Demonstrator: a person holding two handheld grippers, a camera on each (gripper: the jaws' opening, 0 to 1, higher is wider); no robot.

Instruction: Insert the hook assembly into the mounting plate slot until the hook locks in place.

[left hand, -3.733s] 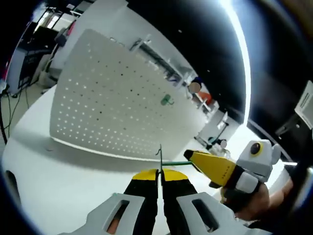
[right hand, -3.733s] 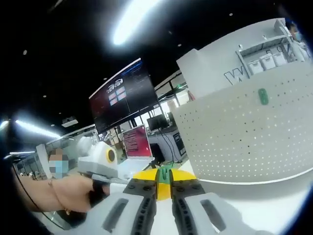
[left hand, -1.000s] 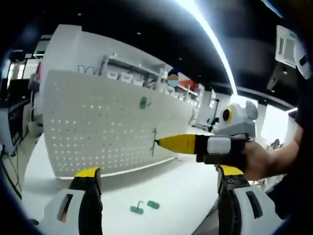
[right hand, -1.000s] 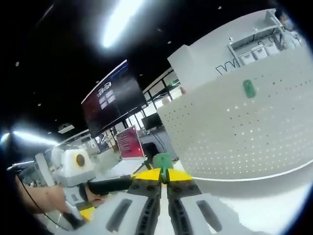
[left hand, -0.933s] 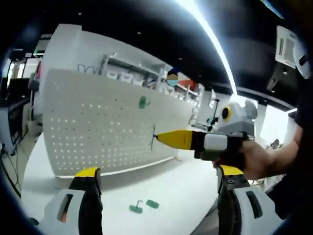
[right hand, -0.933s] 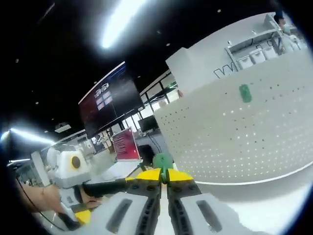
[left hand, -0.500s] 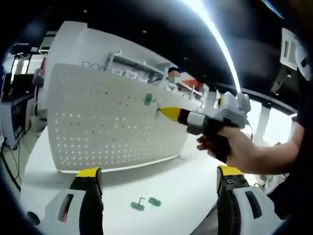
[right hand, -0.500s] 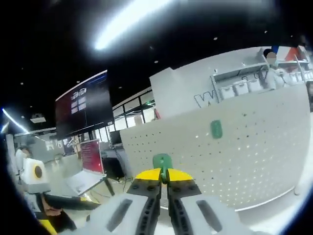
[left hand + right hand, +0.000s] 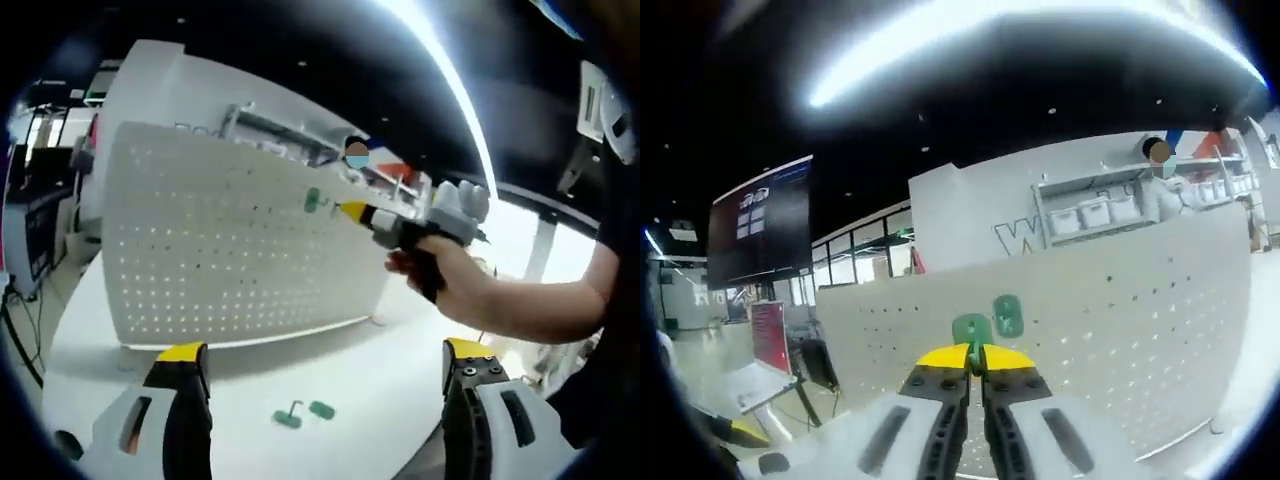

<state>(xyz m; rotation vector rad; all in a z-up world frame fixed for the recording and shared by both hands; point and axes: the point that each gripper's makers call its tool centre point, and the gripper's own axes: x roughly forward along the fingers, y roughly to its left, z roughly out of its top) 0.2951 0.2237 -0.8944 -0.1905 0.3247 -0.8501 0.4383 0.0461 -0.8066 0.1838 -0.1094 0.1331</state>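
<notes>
Between our right gripper's (image 9: 974,362) yellow tips sits the green hook assembly (image 9: 971,331), clamped tight, its head standing just above the jaws and close before the white pegboard (image 9: 1120,300). Just beside it on the board we see a second green hook (image 9: 1007,315) already mounted. From the left gripper view, the right gripper (image 9: 352,210) comes in from the right in a hand (image 9: 445,270), its tip near that mounted hook (image 9: 313,200) high on the pegboard (image 9: 200,250). Our left gripper (image 9: 325,365) hangs released, jaws spread wide and holding nothing. Below on the white table (image 9: 380,370) lie two small green pieces (image 9: 305,412), near each other.
</notes>
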